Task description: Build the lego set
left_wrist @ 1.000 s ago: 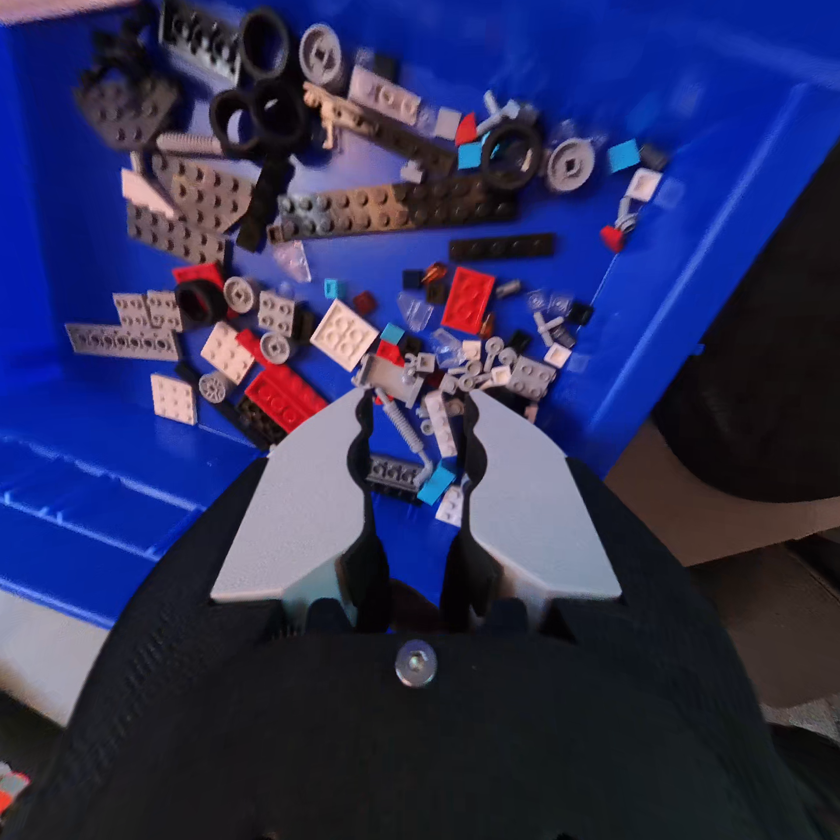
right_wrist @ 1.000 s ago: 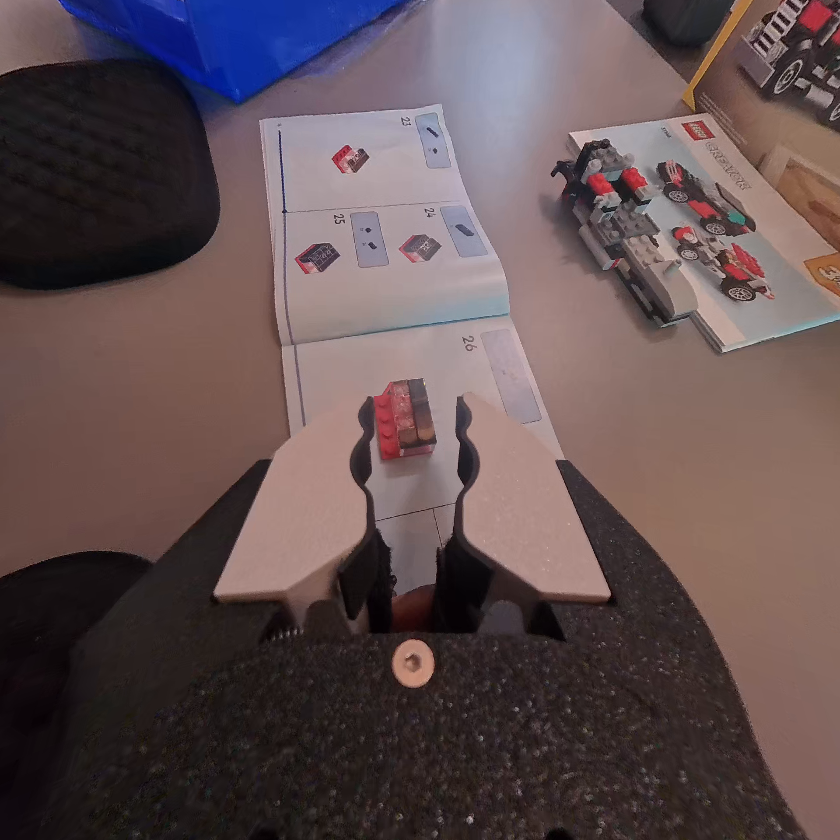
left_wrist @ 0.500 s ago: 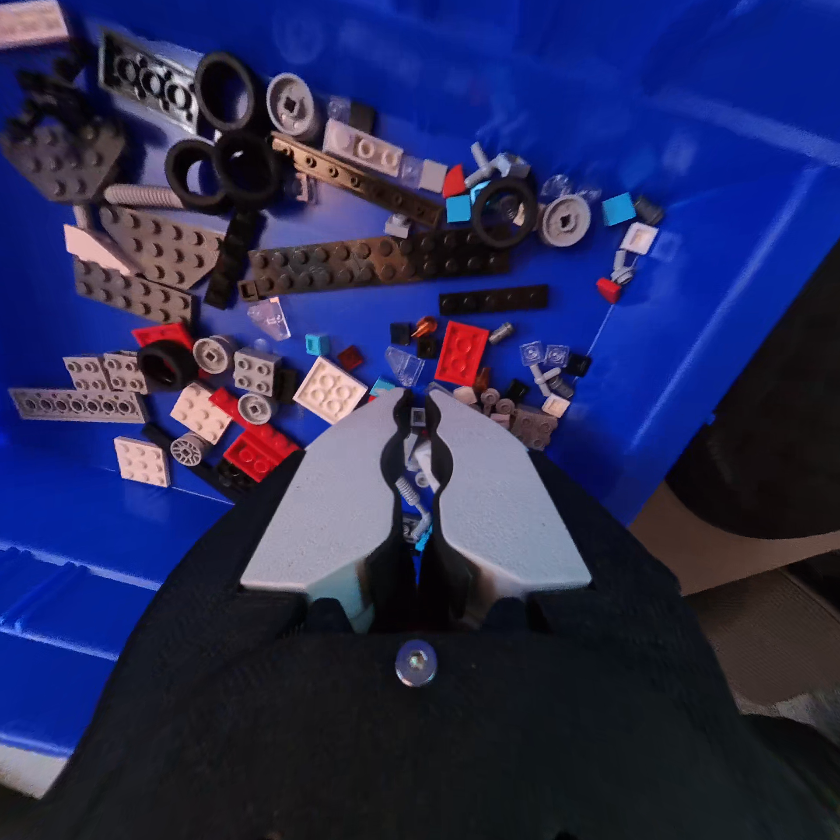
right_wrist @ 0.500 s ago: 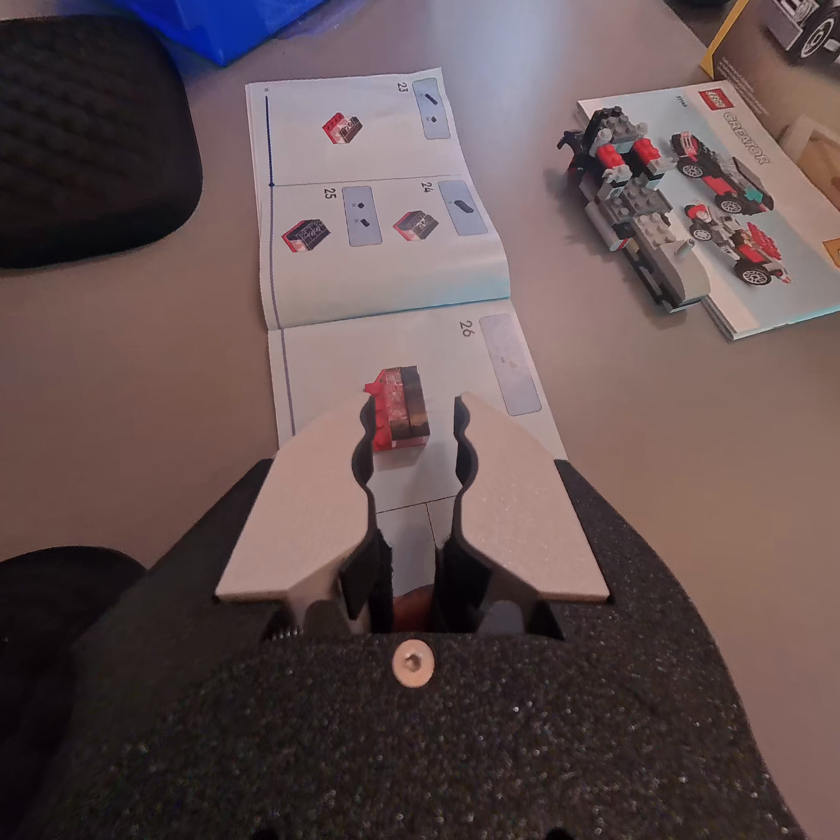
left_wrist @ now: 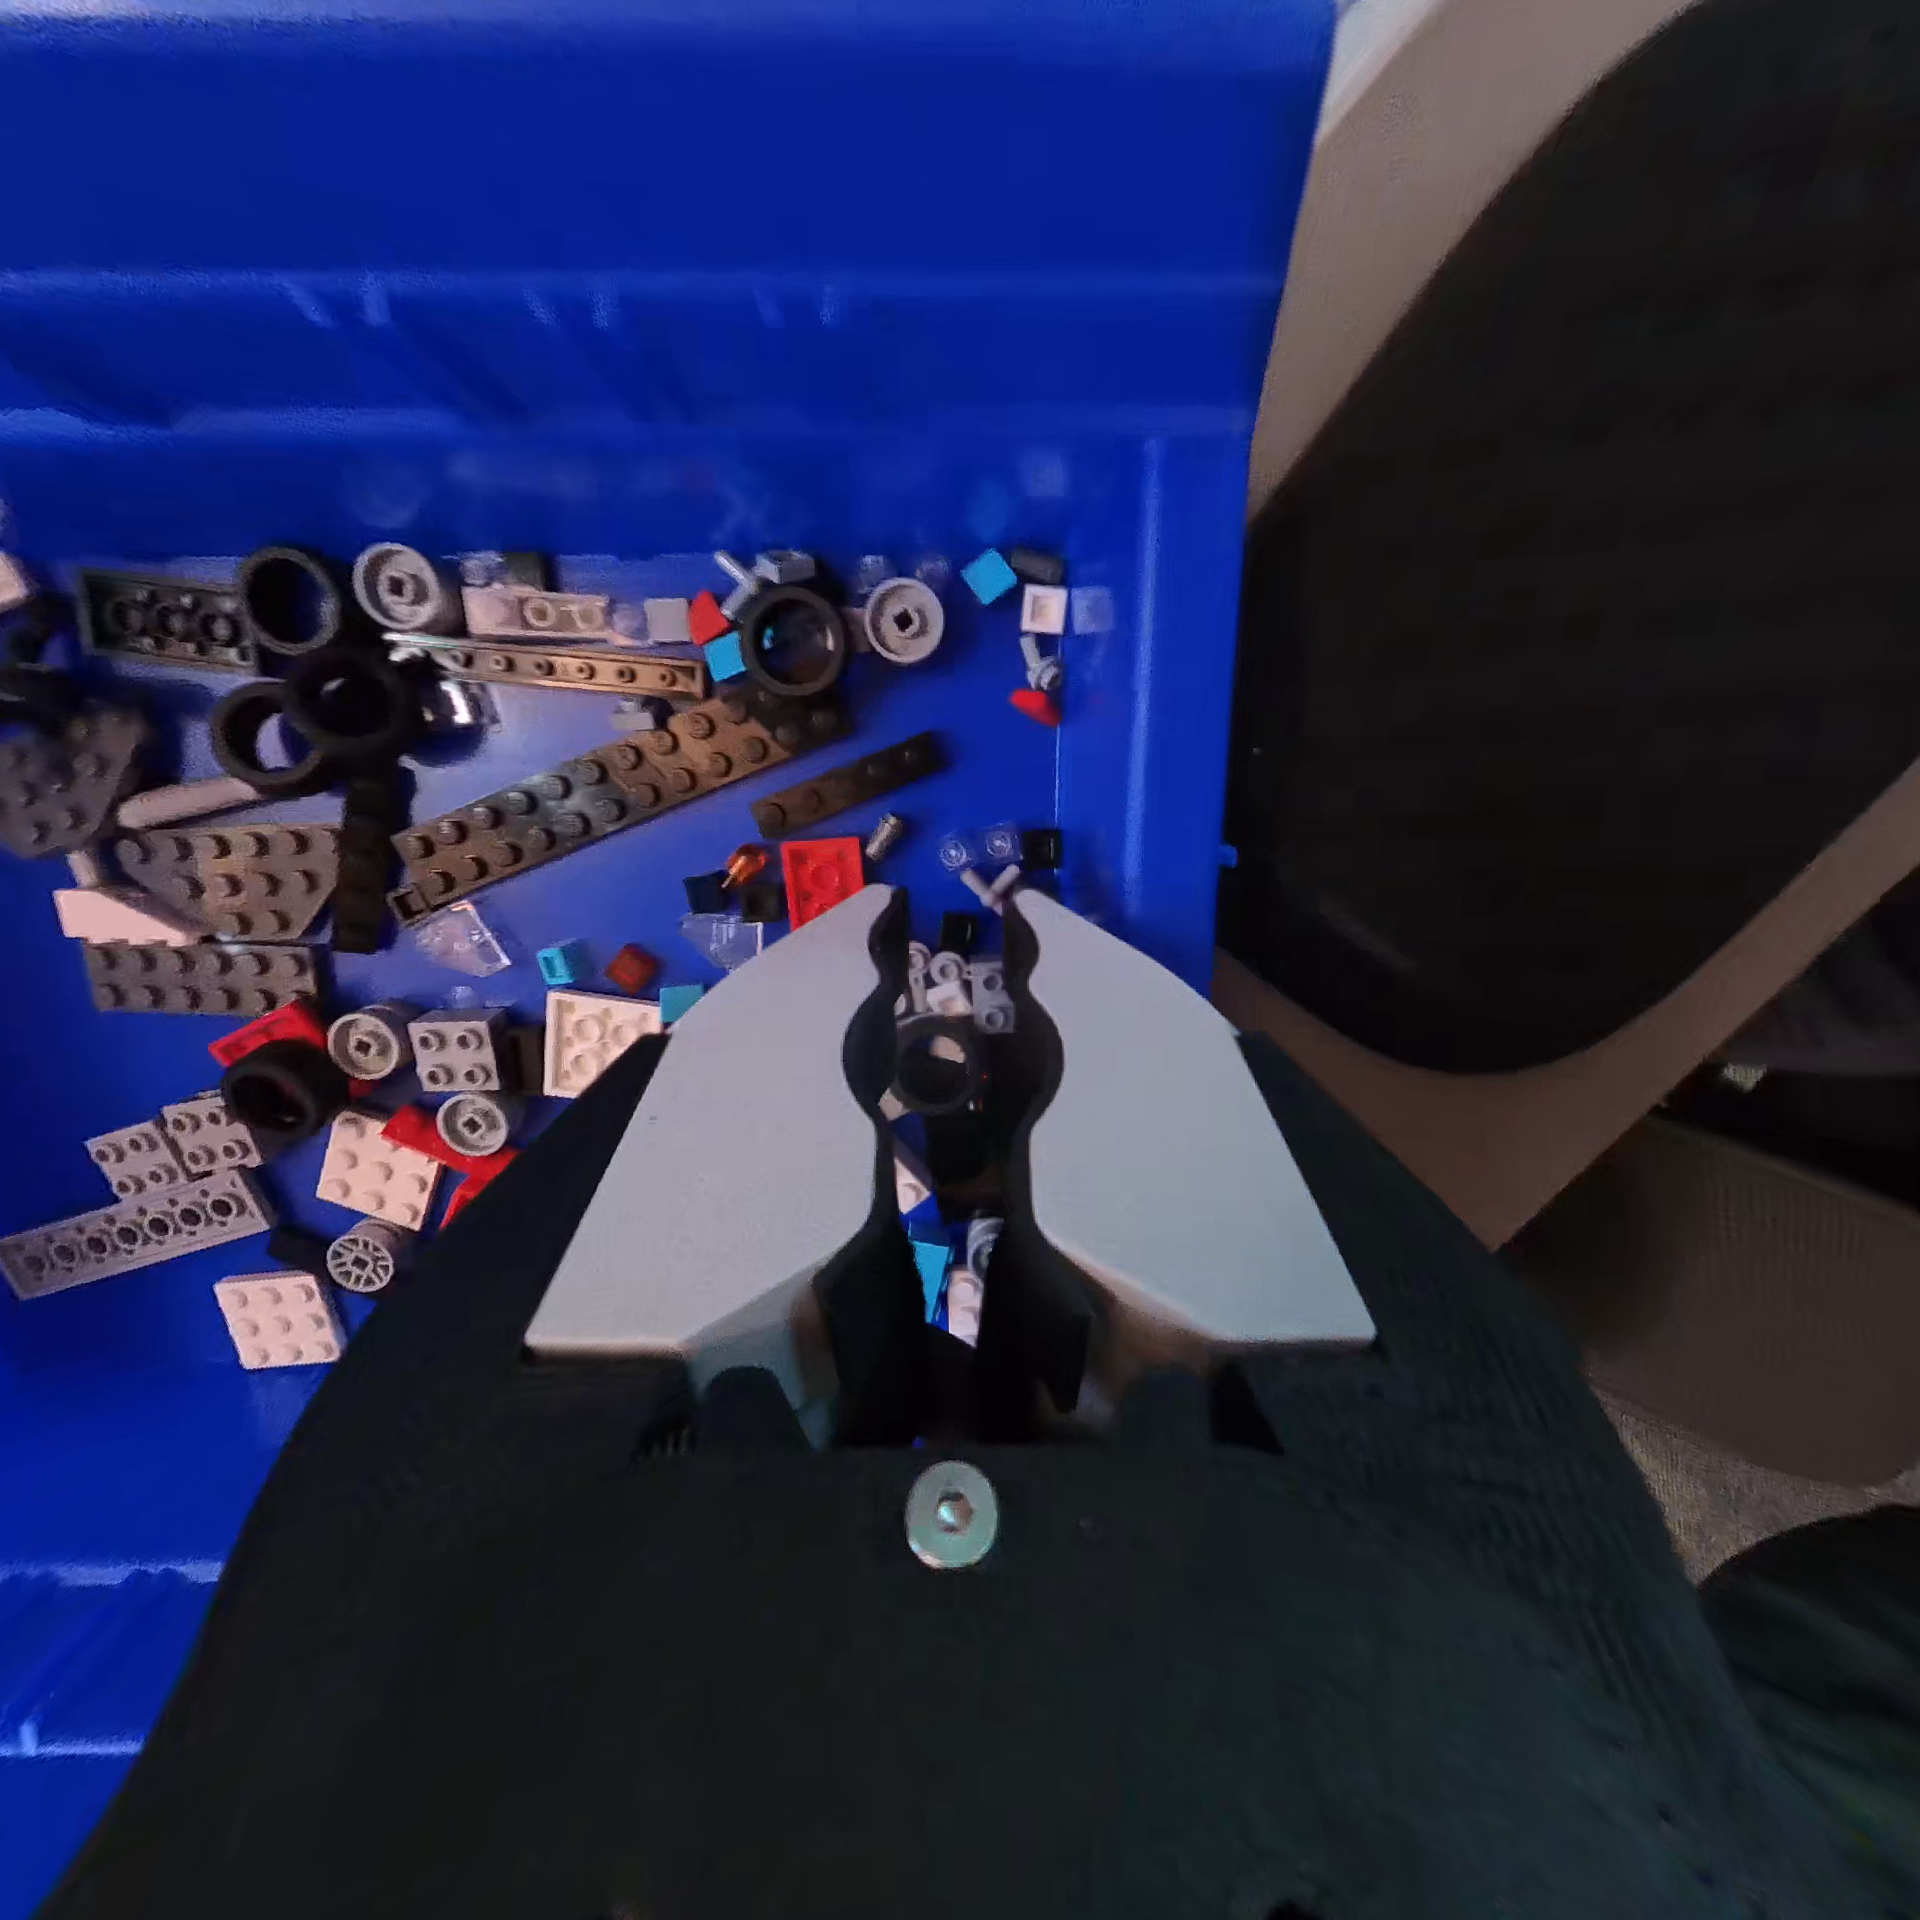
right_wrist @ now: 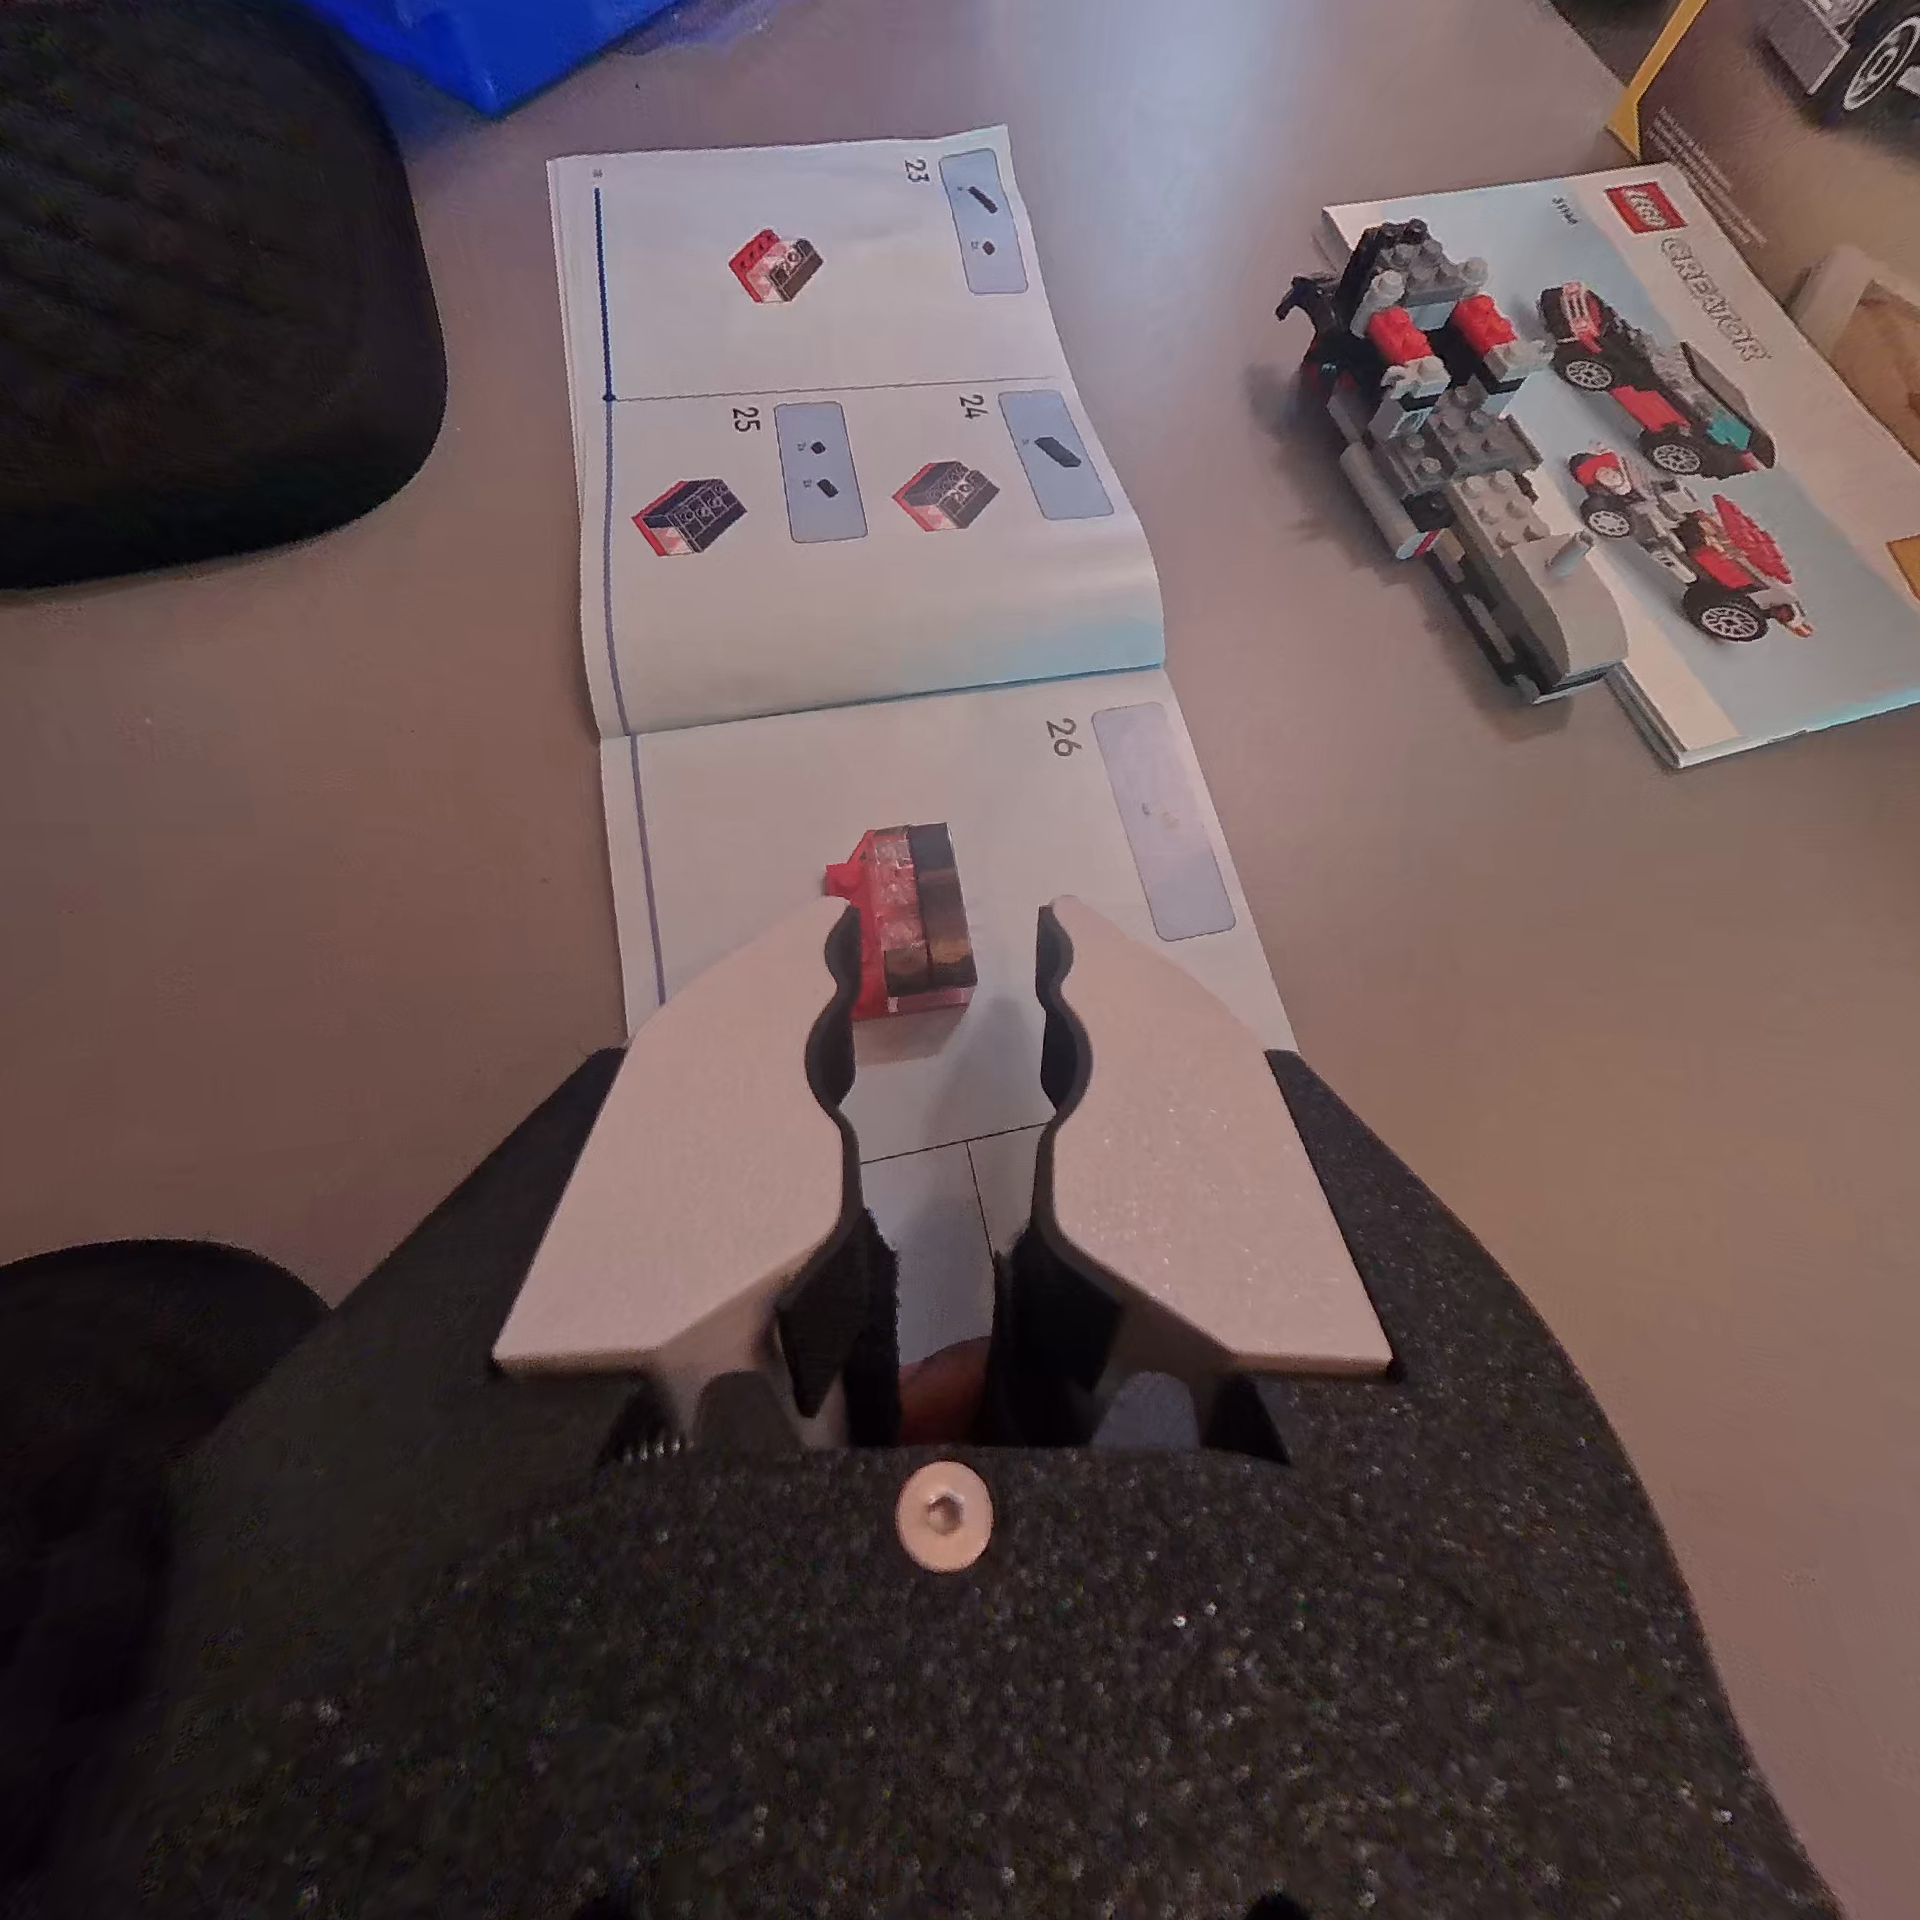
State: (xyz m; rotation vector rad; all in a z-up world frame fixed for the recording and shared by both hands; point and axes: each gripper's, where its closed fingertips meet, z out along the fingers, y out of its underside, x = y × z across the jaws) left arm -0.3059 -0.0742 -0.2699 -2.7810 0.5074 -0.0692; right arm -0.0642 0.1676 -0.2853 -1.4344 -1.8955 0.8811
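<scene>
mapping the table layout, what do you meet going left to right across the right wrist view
black pad → open instruction booklet → partly built lego car → closed booklet

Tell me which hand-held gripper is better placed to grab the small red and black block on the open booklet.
Right. The right hand-held gripper is open with the small block at its fingertips on the booklet. The left hand-held gripper is over the blue bin.

We see printed step numbers on open instruction booklet (right_wrist: 862,582), frame centre; brand logo on closed booklet (right_wrist: 1766,499), upper right.
</scene>
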